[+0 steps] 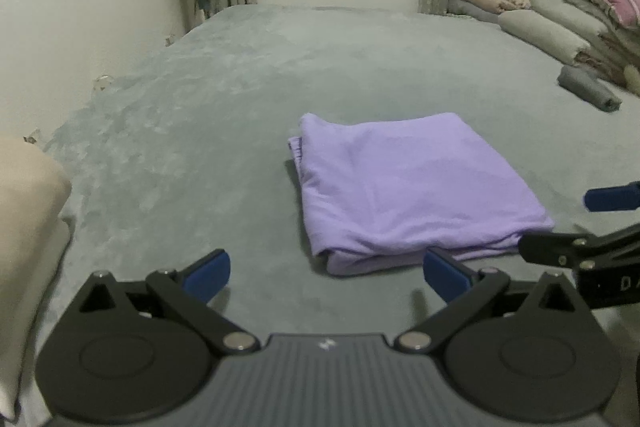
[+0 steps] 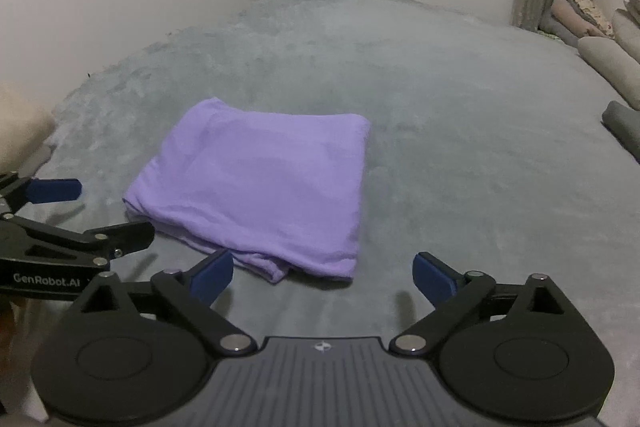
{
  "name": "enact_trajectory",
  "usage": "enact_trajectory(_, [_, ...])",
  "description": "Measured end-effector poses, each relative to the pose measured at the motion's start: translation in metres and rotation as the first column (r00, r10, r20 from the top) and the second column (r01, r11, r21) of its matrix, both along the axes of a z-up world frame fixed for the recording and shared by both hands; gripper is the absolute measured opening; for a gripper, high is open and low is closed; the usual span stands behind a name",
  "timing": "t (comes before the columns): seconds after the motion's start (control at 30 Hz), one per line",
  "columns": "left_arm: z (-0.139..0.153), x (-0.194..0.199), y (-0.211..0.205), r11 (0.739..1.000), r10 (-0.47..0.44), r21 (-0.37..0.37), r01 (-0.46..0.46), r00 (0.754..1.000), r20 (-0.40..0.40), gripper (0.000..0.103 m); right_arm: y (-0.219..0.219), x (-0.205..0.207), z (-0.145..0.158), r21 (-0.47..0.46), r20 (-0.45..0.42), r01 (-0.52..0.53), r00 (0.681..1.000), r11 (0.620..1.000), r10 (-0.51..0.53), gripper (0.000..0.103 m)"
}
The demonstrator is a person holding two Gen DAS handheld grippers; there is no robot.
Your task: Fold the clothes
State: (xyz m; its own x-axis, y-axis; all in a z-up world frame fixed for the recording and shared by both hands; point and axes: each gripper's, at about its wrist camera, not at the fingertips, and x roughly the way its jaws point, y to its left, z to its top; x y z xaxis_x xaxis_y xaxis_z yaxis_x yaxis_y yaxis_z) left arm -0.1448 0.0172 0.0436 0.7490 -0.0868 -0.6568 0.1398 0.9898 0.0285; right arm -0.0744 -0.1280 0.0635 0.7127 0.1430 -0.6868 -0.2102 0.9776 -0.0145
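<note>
Both claws gape — folded purple garment [image 1: 416, 183] lies flat, near-square.

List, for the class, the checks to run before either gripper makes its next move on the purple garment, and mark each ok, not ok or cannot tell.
1. Left gripper open, nothing between its jaws: ok.
2. Right gripper open, nothing held: ok.
3. Purple garment lies folded on the grey bed cover: ok.
4. Garment free of both grippers: ok.
5. Edges squared: not ok, a layer sticks out at the left edge.
6. Layers beneath even: cannot tell.
</note>
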Motion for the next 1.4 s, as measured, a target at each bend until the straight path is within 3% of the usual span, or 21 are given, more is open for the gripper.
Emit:
enact_trajectory(0.3, [0.0027,-0.0026,-0.0020,0.998,0.030,0.055,-0.032,0.999,0.026,0.103,-0.0029,0.0020,-0.0015,0.048,-0.017,0.051,0.999,0.998,-0.051,0.103])
enact_trajectory(0.57, [0.0038,-0.0021,0.0020,0.999,0.015,0.040,-0.015,1.000,0.015,0.103,-0.0051,-0.0004,0.0028,0.026,0.018,0.074,0.997,0.997,-0.075,0.103])
enact_trajectory(1.4, [0.0013,-0.0034,-0.0040,0.998,-0.002,0.060,0.002,1.000,-0.003,0.103,-0.0025,0.0016,-0.0002,0.008,0.001,0.051,0.999,0.999,-0.051,0.103])
